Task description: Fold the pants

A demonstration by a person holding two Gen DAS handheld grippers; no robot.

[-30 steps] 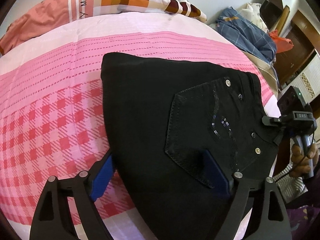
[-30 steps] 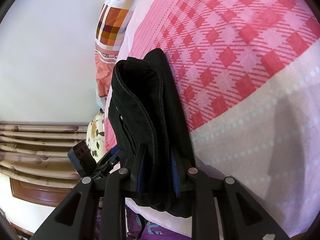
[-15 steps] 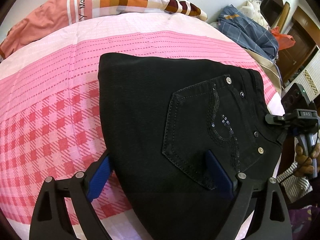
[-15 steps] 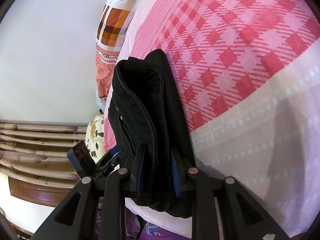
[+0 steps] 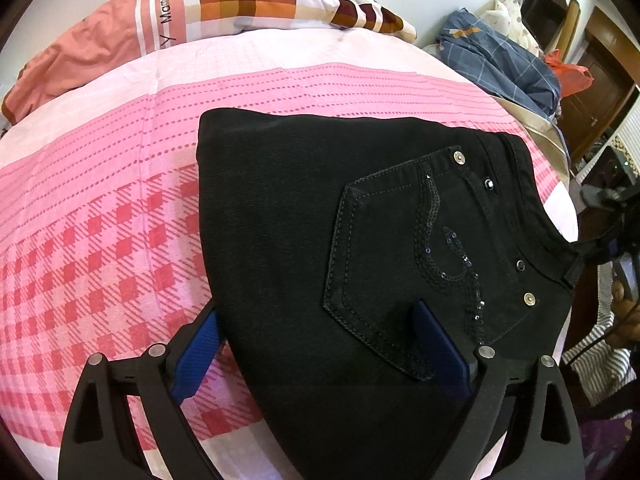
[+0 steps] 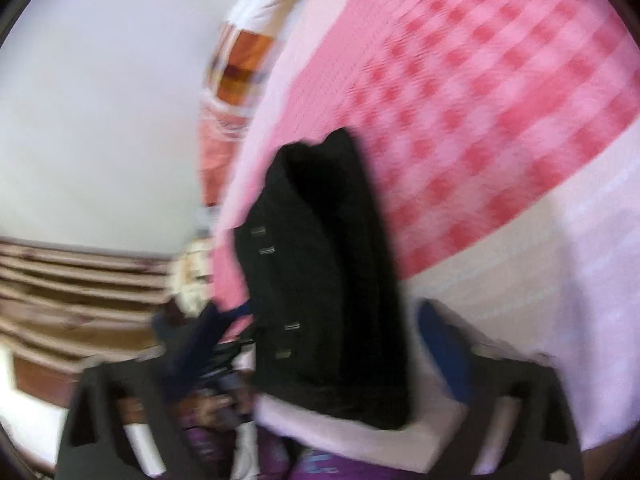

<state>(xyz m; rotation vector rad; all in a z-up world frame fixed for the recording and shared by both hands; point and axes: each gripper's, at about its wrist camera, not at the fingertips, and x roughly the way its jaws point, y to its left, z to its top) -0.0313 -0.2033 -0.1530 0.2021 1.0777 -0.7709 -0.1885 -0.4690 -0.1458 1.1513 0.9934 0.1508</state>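
On the pink checked bedsheet (image 5: 100,240) the black pants (image 5: 320,220) lie folded into a compact stack, back pocket (image 5: 400,272) with its sequin swirl facing up. To the left of the stack the sheet is bare from the pants' straight left edge out to the frame's rim, and a wide band of sheet also separates the top fold from the patchwork pillow (image 5: 248,4) at the head. The left gripper (image 5: 320,348) is spread wide: its left blue pad (image 5: 196,356) sits on the sheet just beside the pants' left edge, while the right pad rests on the cloth below the pocket, nothing pinched between them. Farther right the waistband reaches the mattress edge, beyond which are a heap of blue plaid clothes (image 5: 500,60) and wooden furniture. In the blurred right wrist view, the right gripper (image 6: 320,348) stands released, fingers parted either side of the pants' (image 6: 320,280) edge-on stack without clamping it.
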